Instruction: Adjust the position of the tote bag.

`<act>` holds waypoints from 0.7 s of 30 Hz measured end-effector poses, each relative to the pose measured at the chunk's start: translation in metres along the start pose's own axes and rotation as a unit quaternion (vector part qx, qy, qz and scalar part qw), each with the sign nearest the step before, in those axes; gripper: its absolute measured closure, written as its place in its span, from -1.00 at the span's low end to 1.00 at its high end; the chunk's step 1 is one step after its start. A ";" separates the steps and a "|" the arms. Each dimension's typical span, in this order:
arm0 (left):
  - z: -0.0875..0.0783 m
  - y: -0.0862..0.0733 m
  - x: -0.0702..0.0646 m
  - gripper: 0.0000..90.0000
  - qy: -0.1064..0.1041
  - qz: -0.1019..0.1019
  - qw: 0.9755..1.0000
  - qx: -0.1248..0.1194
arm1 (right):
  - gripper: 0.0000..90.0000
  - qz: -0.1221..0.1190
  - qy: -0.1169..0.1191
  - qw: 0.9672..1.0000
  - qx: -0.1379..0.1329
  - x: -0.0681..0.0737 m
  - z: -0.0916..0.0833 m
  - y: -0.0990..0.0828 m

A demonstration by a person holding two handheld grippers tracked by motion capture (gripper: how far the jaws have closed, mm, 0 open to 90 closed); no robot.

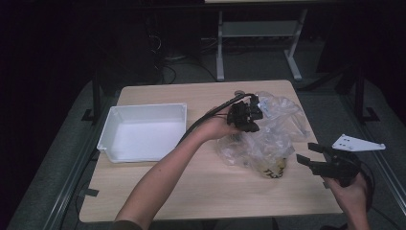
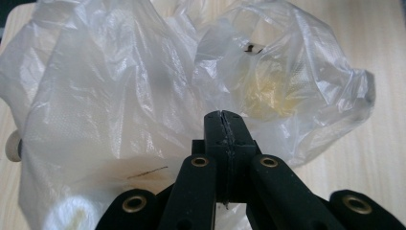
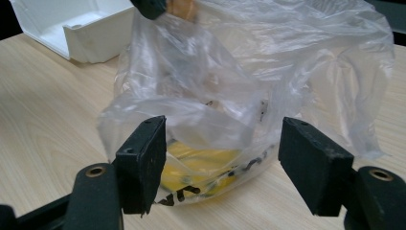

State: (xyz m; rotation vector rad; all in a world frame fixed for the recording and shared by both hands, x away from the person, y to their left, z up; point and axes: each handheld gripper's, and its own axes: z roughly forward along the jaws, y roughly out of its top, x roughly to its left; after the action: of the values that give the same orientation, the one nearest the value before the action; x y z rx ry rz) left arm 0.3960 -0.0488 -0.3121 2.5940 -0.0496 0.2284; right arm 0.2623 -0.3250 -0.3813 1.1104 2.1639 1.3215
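A crumpled clear plastic bag point(image 1: 270, 134) lies on the right half of the wooden table point(image 1: 191, 182), with something yellow with black print point(image 1: 274, 168) in its near end. My left gripper point(image 1: 253, 112) is at the bag's far left edge, its jaws pressed together on a fold of the film point(image 2: 224, 115). In the right gripper view the bag point(image 3: 249, 72) stands pulled up from that corner, the yellow thing point(image 3: 201, 167) low inside. My right gripper point(image 1: 305, 152) hovers open just right of the bag point(image 3: 222, 129), jaws wide apart, not touching it.
A white rectangular tray point(image 1: 107, 134) sits on the left half of the table, its corner point(image 3: 81, 28) in the right gripper view. A small round pale object point(image 1: 238, 92) lies near the far edge behind the left gripper. Bare wood lies along the table's near side.
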 end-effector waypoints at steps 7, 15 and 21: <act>-0.027 -0.011 -0.005 1.00 0.008 0.003 1.000 -0.021 | -0.27 0.003 -0.002 1.000 -0.006 -0.001 -0.002 0.000; -0.056 -0.028 -0.005 1.00 0.025 -0.005 0.999 -0.047 | -0.27 0.003 -0.001 1.000 -0.005 0.000 -0.001 0.001; -0.078 -0.045 -0.005 1.00 0.037 -0.014 0.997 -0.064 | -0.27 0.003 0.003 1.000 -0.003 0.001 0.001 0.002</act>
State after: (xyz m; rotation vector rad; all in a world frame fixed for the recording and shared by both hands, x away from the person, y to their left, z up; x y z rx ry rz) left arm 0.3829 0.0297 -0.2701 2.4556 -0.0020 0.3004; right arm 0.2633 -0.3228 -0.3800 1.1117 2.1606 1.3354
